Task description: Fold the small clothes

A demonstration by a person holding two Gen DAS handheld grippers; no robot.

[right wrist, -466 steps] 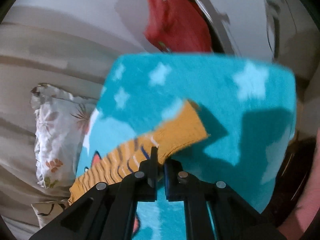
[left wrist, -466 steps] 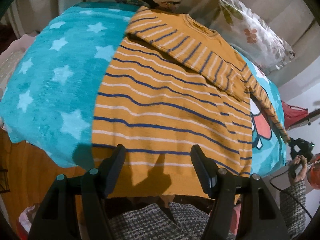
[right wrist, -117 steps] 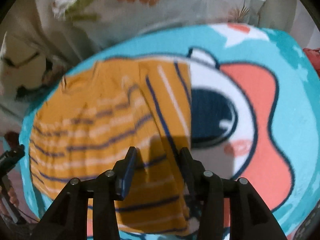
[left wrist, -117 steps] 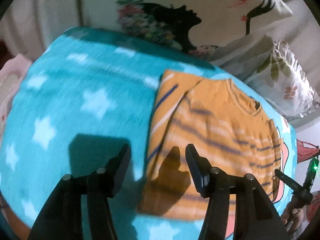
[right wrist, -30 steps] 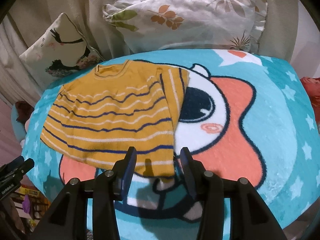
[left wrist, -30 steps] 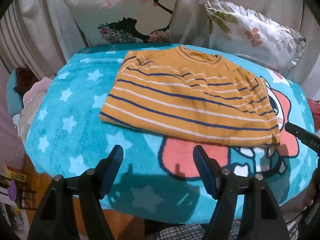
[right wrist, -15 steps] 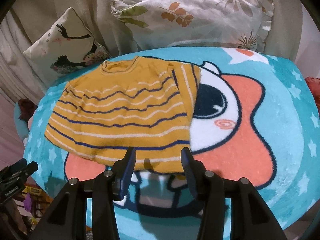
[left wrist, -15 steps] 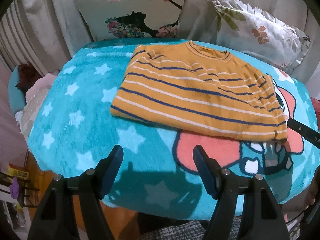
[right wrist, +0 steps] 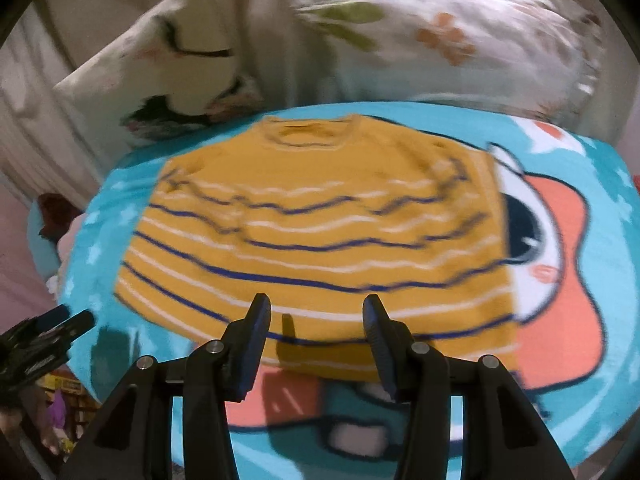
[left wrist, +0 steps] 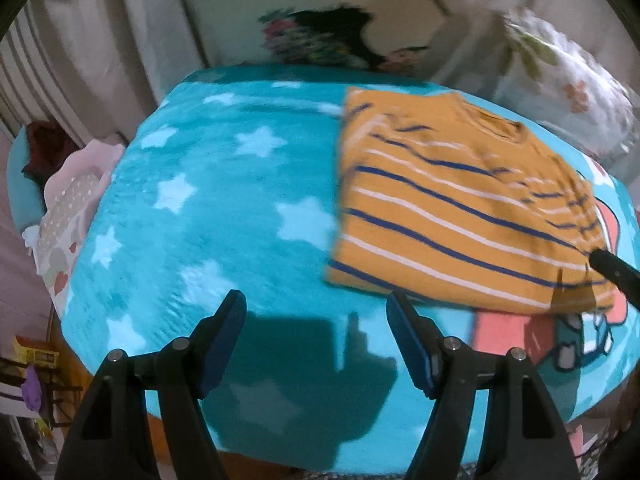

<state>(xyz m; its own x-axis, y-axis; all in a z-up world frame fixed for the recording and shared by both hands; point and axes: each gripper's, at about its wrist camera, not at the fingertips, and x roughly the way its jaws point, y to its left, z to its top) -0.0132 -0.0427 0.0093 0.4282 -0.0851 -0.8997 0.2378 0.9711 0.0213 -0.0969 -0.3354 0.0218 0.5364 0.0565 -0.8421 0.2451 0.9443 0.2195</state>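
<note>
An orange sweater (left wrist: 460, 216) with blue and white stripes lies flat on a turquoise star blanket (left wrist: 208, 216), sleeves folded in, collar at the far side. In the right wrist view the sweater (right wrist: 320, 232) fills the middle. My left gripper (left wrist: 316, 312) is open and empty above the blanket, just left of the sweater's hem corner. My right gripper (right wrist: 316, 308) is open and empty over the middle of the near hem. The right gripper's tip (left wrist: 616, 272) shows at the sweater's right edge; the left gripper (right wrist: 44, 336) shows at far left.
Two printed pillows (right wrist: 440, 36) lean against the curtain behind the blanket. The blanket (right wrist: 560, 280) carries a large cartoon print at the right. Pink bedding (left wrist: 68, 208) lies off the left edge, and floor clutter (left wrist: 32, 364) shows below it.
Both grippers have moved in closer to the sweater's near hem. The left view has swung left, the right view now centres on the hem. The sweater has not moved.
</note>
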